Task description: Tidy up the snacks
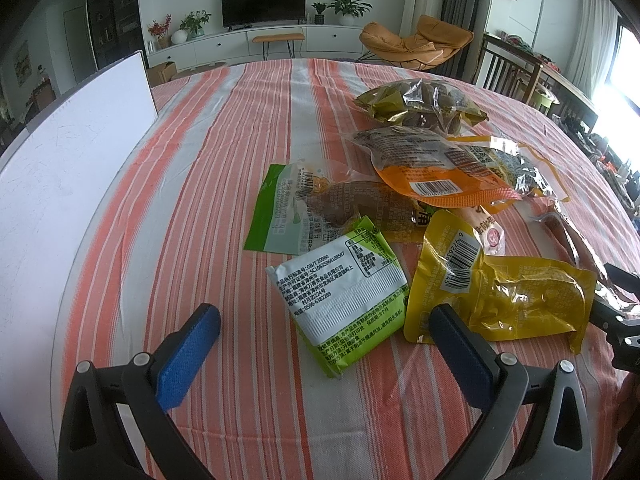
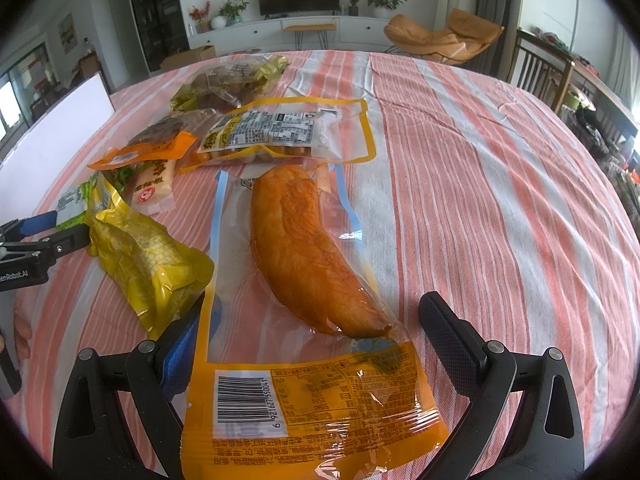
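Note:
My left gripper is open just above the striped cloth. A white and green packet lies between its blue pads. Its right finger overlaps a corner of a yellow packet. My right gripper is open too. A long clear pack with orange meat lies flat between its fingers, the barcode end nearest the camera, and hides part of the left finger. The yellow packet lies left of it, touching the left gripper.
A loose pile lies farther back: a green and white pouch, an orange packet, a clear bag of brown snacks and a yellow-edged sausage pack. A white board lies at the table's left. Bare cloth spreads right.

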`<state>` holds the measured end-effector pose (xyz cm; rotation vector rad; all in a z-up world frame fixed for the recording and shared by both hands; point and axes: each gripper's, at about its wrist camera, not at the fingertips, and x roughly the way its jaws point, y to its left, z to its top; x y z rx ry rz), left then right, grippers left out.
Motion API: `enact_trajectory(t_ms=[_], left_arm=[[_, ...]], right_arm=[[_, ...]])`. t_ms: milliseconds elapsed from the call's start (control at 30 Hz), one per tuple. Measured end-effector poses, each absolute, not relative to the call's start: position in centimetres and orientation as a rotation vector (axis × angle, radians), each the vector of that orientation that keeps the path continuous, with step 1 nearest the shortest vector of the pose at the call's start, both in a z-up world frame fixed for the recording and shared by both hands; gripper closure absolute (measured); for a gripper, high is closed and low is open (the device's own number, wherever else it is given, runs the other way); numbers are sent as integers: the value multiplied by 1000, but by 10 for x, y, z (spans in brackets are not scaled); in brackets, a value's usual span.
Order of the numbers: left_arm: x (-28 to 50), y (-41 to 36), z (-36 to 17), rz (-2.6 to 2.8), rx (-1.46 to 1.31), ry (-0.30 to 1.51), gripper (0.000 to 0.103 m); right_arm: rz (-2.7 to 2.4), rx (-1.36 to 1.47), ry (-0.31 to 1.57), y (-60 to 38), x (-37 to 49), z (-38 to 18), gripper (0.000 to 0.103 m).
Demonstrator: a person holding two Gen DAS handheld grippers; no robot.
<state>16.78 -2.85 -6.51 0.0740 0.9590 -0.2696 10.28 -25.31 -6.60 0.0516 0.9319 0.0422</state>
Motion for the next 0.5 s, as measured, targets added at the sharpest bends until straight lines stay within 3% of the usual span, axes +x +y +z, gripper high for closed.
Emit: enact_trajectory(t_ms=[200,500], left_arm=[[180,-36,-65,-261,154,1131,0],[159,-9,-60,-290,130,1186,0]], right_arm=[[42,52,932,-253,103,-66,2],[42,53,932,-253,103,-66,2]])
